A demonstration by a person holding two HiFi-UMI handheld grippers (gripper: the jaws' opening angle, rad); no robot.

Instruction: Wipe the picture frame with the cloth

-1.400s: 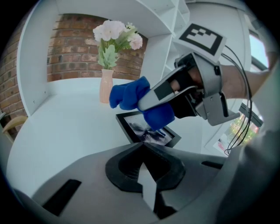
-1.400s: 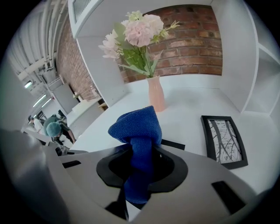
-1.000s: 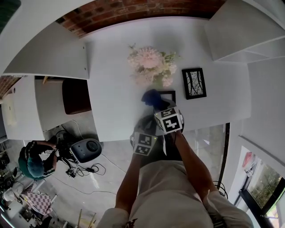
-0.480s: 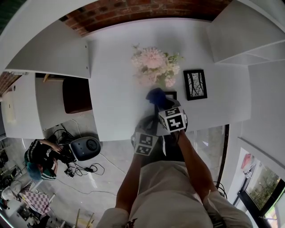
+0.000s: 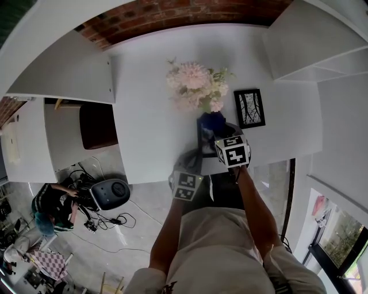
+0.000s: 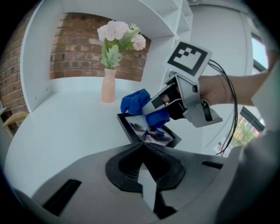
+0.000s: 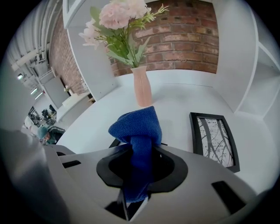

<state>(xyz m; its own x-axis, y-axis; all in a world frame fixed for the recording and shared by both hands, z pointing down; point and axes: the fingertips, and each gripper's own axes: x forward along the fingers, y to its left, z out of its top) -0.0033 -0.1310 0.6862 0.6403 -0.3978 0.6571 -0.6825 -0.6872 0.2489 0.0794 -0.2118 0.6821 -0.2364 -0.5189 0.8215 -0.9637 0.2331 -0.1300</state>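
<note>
A black picture frame [image 5: 202, 141] [image 6: 150, 132] lies on the white table [image 5: 149, 132] near its front edge. My right gripper [image 5: 221, 134] [image 7: 139, 148] is shut on a bunched blue cloth [image 5: 213, 122] [image 7: 136, 127] [image 6: 136, 102] and holds it down on the frame's far part. My left gripper [image 5: 192, 162] [image 6: 142, 145] sits at the frame's near corner, with the jaws closed together there; the corner itself is hidden behind them.
A pink vase [image 7: 142, 89] [image 6: 108, 86] of flowers [image 5: 195, 86] stands just behind the frame. A second black frame [image 5: 250, 108] [image 7: 215, 139] lies to the right. White shelving and a brick wall [image 5: 172, 14] bound the table. On the floor at left are a person [image 5: 49, 204] and a grey device [image 5: 110, 192].
My right gripper has carried the cloth to the right across the frame. The left gripper has stayed where it was.
</note>
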